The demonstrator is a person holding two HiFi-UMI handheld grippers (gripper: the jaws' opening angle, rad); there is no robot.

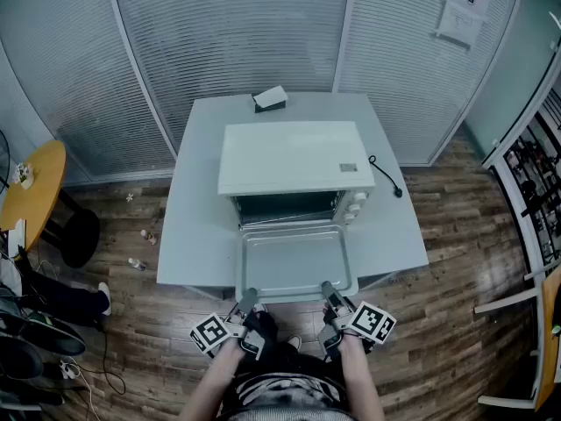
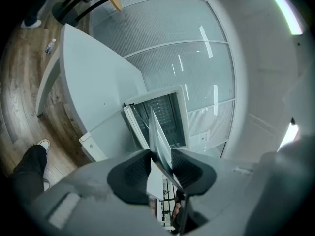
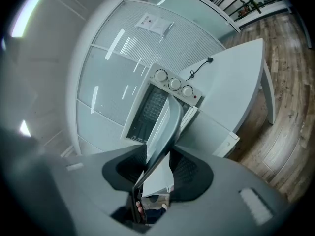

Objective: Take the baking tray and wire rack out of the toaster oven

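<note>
**Tray clamped at near rim, both hands; oven door down**

Head view. The toaster oven [image 1: 289, 156] sits mid-table [image 1: 197, 235] with its door dropped open. The baking tray [image 1: 294, 261] lies flat directly ahead of both sets of fingers, reaching from them to the oven mouth, above the door. Its long axis appears to run crosswise, from one gripper to the other. The left gripper [image 1: 249, 298] and right gripper [image 1: 326, 288] hold the near rim, one toward each corner, so neither hand is nearer.

Left gripper view. The fingers [image 2: 133, 173] are clamped on the thin tray rim [image 2: 160, 139], seen edge-on. Beyond the fingertips is the open cavity. A grid shows inside, possibly the wire rack [image 2: 165, 117], but I cannot confirm this.

Right gripper view. The fingers [image 3: 189, 173] are likewise closed on the tray edge [image 3: 165, 132]. The knobs [image 3: 174, 84] sit ahead and to the right of the fingertips.

Judgement: the coming move is a straight, level draw back from the oven, with both hands matched so the tray does not twist.

Surroundings: the table is pale and smooth, with bare stretches to either side of the fingers. The floor [image 1: 456, 235] is wood, and ribbed glass partitions [image 1: 228, 33] stand behind the oven.
</note>
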